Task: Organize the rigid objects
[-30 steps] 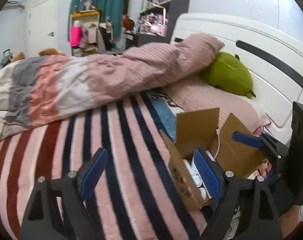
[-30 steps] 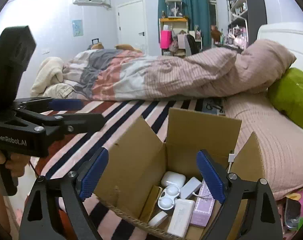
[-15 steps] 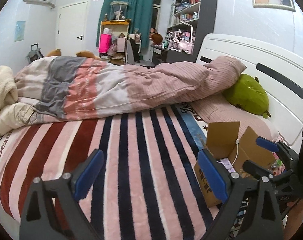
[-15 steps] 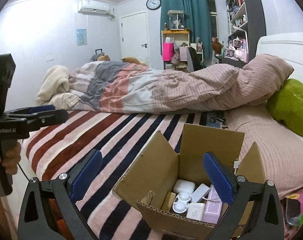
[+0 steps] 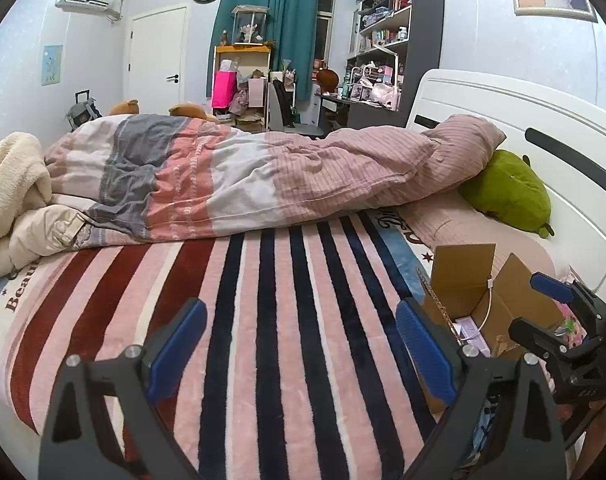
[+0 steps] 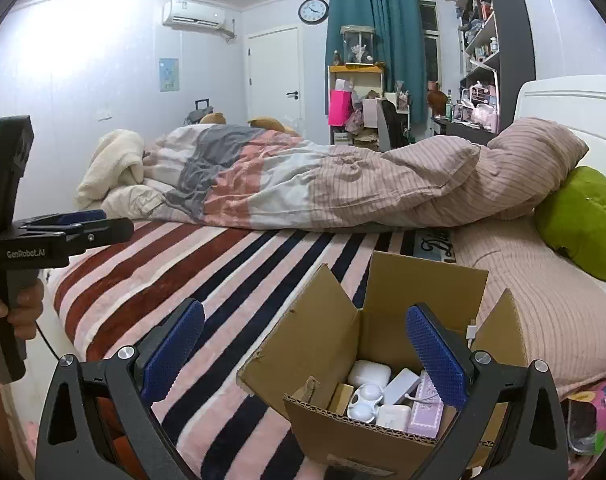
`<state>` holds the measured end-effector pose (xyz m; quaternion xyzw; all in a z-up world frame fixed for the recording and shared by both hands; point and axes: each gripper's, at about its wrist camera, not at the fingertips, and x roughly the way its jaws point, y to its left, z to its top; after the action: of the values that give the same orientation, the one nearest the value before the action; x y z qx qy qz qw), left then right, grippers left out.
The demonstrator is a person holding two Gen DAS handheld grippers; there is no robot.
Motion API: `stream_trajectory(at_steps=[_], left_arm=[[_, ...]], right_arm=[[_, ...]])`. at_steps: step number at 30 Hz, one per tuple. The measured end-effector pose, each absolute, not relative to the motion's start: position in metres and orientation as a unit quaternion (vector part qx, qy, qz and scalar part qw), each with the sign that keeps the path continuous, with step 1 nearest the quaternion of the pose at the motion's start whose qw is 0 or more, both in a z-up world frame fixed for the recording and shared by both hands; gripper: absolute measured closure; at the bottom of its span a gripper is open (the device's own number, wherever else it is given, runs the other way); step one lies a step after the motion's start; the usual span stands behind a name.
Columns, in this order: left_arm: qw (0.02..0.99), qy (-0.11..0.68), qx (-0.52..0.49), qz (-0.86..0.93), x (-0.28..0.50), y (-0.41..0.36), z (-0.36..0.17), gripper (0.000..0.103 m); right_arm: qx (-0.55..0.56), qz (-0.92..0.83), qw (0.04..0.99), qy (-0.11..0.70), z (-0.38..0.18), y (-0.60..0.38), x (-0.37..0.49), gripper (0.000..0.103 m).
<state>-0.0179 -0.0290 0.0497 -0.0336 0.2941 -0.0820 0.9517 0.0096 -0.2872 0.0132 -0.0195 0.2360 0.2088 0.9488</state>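
Observation:
An open cardboard box point(image 6: 327, 340) sits on the striped bed, near its front edge. Inside lie several small items: a white case point(image 6: 369, 374), a white round device point(image 6: 363, 400), a white charger point(image 6: 393, 416) and a lilac box point(image 6: 425, 404). The box also shows at the right of the left wrist view point(image 5: 463, 280). My right gripper point(image 6: 303, 354) is open and empty, held just before and above the box. My left gripper point(image 5: 299, 350) is open and empty over the striped blanket, left of the box; it appears at the left of the right wrist view point(image 6: 71, 228).
A rumpled duvet point(image 5: 243, 172) lies across the back of the bed. A green plush point(image 5: 507, 192) rests by the white headboard point(image 5: 503, 108). A pink striped pillow point(image 6: 543, 300) is right of the box. Shelves and clutter stand beyond.
Both grippers have pulled back and risen away from the box, so more of the bed and room shows. Both stay open and empty.

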Motion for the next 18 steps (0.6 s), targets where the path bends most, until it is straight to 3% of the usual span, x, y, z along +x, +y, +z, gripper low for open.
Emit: stream_trajectory(at_steps=[18], left_arm=[[0.955, 0.286, -0.029, -0.077, -0.0201, -0.0272, 0.0514, 0.002]], right_arm=[[-0.011, 0.218, 0.946, 0.241, 0.0089, -0.2798, 0.0071, 0.002]])
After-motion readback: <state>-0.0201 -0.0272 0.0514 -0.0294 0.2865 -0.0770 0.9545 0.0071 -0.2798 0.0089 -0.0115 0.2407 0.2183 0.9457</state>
